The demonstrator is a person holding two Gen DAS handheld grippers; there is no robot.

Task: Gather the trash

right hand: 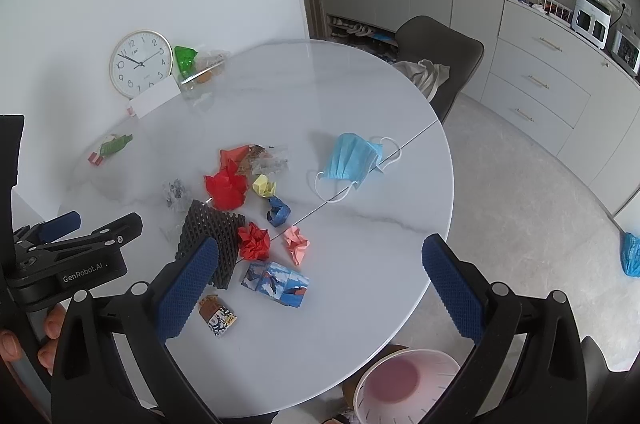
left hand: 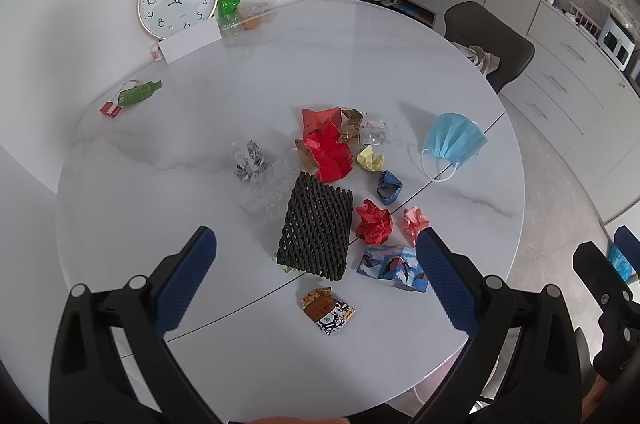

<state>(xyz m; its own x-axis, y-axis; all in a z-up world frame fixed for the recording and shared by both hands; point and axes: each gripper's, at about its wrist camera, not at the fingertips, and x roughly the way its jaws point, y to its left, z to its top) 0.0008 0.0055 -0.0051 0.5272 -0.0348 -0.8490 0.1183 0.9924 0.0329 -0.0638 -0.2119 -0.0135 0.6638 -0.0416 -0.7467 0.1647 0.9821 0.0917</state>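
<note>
My left tongs (left hand: 316,278) and right tongs (right hand: 320,278) both spread empty above the worktop (left hand: 180,184), black mesh sleeve (left hand: 318,230) nearest amid paper scraps, pink bin (right hand: 404,384) in right view only.

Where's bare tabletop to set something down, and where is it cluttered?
Bare: the far half of the table beyond the blue mask, and the near edge in front of the snack wrapper. Crowded: the centre, around the black mesh sleeve and red paper.
</note>
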